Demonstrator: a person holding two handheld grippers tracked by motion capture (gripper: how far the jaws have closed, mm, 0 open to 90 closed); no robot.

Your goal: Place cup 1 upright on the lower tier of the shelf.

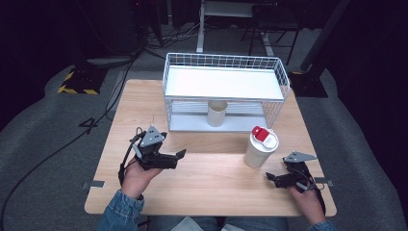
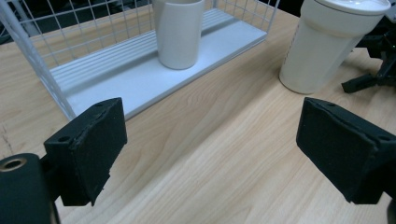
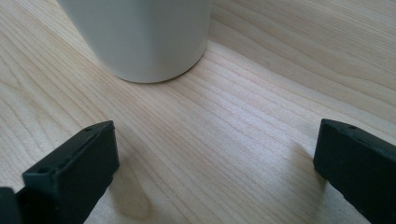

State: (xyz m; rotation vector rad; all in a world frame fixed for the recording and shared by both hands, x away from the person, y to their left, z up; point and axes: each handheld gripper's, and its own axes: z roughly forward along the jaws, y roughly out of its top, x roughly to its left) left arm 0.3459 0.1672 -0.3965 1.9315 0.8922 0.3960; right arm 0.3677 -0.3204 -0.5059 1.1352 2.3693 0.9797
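Lidded cup [image 1: 260,148]: white, red tab on lid, upright on wooden table [image 1: 211,187], right of centre, in front of wire rack [image 1: 226,91]. Right gripper [image 1: 272,177]: near cup base, apart from it; jaws wide, nothing between; cup base [image 3: 140,37] just ahead in right gripper view. Left gripper [image 1: 181,154]: well left of cup, jaws parted, empty, aimed toward cup [image 2: 327,44]. Open cream cup [image 1: 217,113]: upright on rack's lower shelf, under white upper shelf.
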